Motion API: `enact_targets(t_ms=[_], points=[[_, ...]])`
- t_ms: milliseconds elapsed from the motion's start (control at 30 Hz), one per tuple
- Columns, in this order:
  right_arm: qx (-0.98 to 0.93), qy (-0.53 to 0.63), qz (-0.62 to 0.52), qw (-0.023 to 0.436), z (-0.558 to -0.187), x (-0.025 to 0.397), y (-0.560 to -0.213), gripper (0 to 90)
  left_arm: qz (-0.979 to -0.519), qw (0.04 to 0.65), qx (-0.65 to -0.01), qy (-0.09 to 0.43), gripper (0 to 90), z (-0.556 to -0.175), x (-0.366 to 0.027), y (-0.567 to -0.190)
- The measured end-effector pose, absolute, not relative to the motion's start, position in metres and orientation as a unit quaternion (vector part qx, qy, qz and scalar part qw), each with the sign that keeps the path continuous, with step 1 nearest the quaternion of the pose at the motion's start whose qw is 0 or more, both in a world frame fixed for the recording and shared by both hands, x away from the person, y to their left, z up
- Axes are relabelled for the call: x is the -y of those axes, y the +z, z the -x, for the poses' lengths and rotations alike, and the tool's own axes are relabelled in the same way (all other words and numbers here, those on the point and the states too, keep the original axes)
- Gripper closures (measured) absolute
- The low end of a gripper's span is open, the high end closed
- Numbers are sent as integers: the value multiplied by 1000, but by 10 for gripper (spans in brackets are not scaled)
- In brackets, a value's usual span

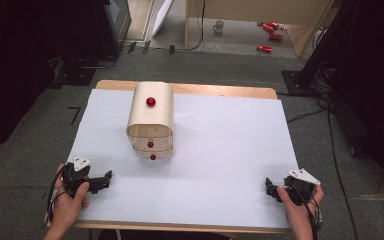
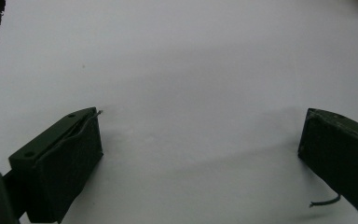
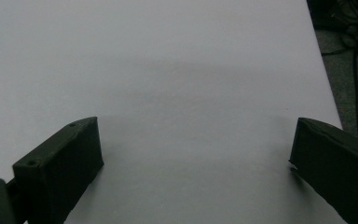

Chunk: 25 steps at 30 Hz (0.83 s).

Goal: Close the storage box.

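While the high view looked down on the table point(image 1: 260, 92), a white sheet point(image 1: 220, 165) covered nearly all of its top, and a small cream drawer cabinet point(image 1: 150, 119) with a rounded top stood on the sheet, left of centre and toward the far edge. It carried 1 red knob point(image 1: 151, 102) on top and 2 more on its drawer fronts, facing the person. The left gripper point(image 1: 106, 178) rested near the sheet's near-left corner in the left hand point(image 1: 70, 205), and the right gripper point(image 1: 268, 186) sat near the near-right corner in the right hand point(image 1: 295, 207); both were well apart from the cabinet. Beyond the table, a mug point(image 1: 219, 26) and several red cans point(image 1: 271, 30) lay on the floor.

In the left gripper view, the left gripper point(image 2: 200, 140) had its 2 black jaws spread wide over bare white sheet, nothing between them, with a short loose wire point(image 2: 325, 201) by the right-hand jaw.

In the right gripper view, the right gripper point(image 3: 196, 144) likewise showed its jaws parted wide and empty above the sheet, whose edge met grey floor point(image 3: 349, 84) at the right.
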State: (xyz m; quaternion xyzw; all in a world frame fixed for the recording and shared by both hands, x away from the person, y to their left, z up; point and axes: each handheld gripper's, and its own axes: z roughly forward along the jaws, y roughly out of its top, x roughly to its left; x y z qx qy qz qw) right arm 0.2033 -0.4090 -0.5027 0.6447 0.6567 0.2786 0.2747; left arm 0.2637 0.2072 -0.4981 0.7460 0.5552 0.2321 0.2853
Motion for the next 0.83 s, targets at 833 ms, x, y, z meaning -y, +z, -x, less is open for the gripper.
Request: enact_targets(t_ms=[833], points=[[-654, 283, -647, 271, -203, 411, -505, 11, -746, 285, -555, 231, 0, -264, -207, -498]])
